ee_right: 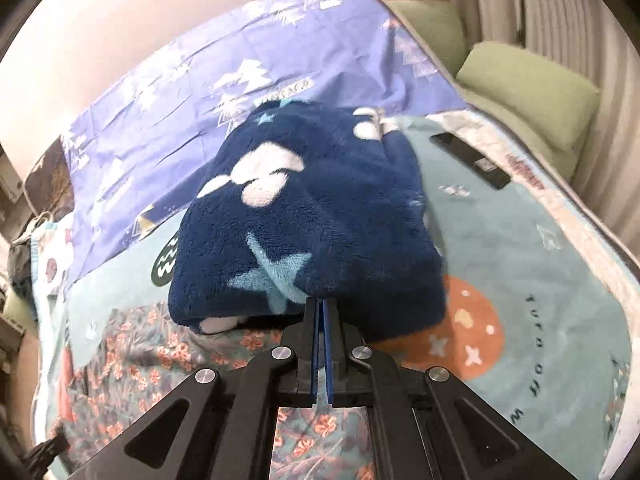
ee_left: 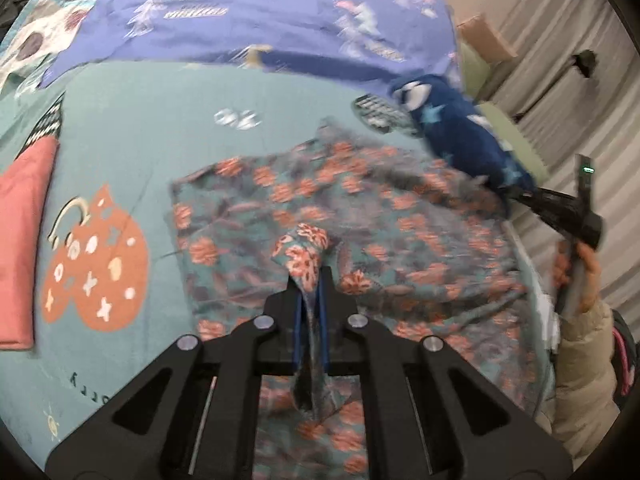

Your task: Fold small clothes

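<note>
A floral teal-and-coral garment [ee_left: 360,232] lies spread on the teal bedspread [ee_left: 160,128]. My left gripper [ee_left: 310,280] is shut on a pinched fold of the floral garment and lifts it slightly. My right gripper [ee_right: 321,304] is shut on the edge of a dark blue fleece garment [ee_right: 304,216] with stars and white clouds, held above the floral garment [ee_right: 160,352]. In the left wrist view the blue fleece [ee_left: 460,132] hangs from the right gripper [ee_left: 516,196] at the right.
A purple patterned sheet [ee_left: 260,12] covers the far side of the bed. A pink folded cloth [ee_left: 22,248] lies at left. A black phone [ee_right: 472,160] lies on the bedspread. Green cushions [ee_right: 528,92] and grey curtains [ee_right: 560,12] are beyond the bed's edge.
</note>
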The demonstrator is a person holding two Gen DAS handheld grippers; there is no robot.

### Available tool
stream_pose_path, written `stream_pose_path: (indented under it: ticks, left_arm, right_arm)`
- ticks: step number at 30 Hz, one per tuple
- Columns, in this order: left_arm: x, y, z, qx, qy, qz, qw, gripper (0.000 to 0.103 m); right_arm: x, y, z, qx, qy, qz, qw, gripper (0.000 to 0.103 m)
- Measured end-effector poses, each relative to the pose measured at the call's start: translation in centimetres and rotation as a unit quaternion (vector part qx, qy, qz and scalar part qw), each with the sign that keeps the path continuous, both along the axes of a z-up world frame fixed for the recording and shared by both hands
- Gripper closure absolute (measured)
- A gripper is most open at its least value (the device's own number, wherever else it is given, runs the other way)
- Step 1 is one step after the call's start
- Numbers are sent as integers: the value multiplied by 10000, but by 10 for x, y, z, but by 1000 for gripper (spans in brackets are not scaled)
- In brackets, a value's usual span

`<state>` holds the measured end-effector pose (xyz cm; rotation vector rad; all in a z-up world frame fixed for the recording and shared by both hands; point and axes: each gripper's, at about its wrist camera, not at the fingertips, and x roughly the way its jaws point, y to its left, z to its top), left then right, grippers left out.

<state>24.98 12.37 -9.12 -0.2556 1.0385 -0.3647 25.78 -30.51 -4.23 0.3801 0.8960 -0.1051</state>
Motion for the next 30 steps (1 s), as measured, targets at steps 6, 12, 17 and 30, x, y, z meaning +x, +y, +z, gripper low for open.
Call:
stream_pose_path:
  ticks: [6,12,17,30]
  left_arm:
    - [-11,11,-23,-305,427,42,9986,91]
    - [-45,12,-5,-528,213,-50,9984,49]
    - [-54,-11,-16,-77,331,-251,9991,79]
    - [-78,13,61,-1426,-371,-379,9884,101]
  right_arm:
    - [-36,60,-9,-325,95,1401,9896,97]
    - [-86,79,-20,-424,246,2267,9727,84]
    - [-105,46,-40,336,567,1689,9834,68]
    - [-112,-19,-48,2345,64,52,9721,99]
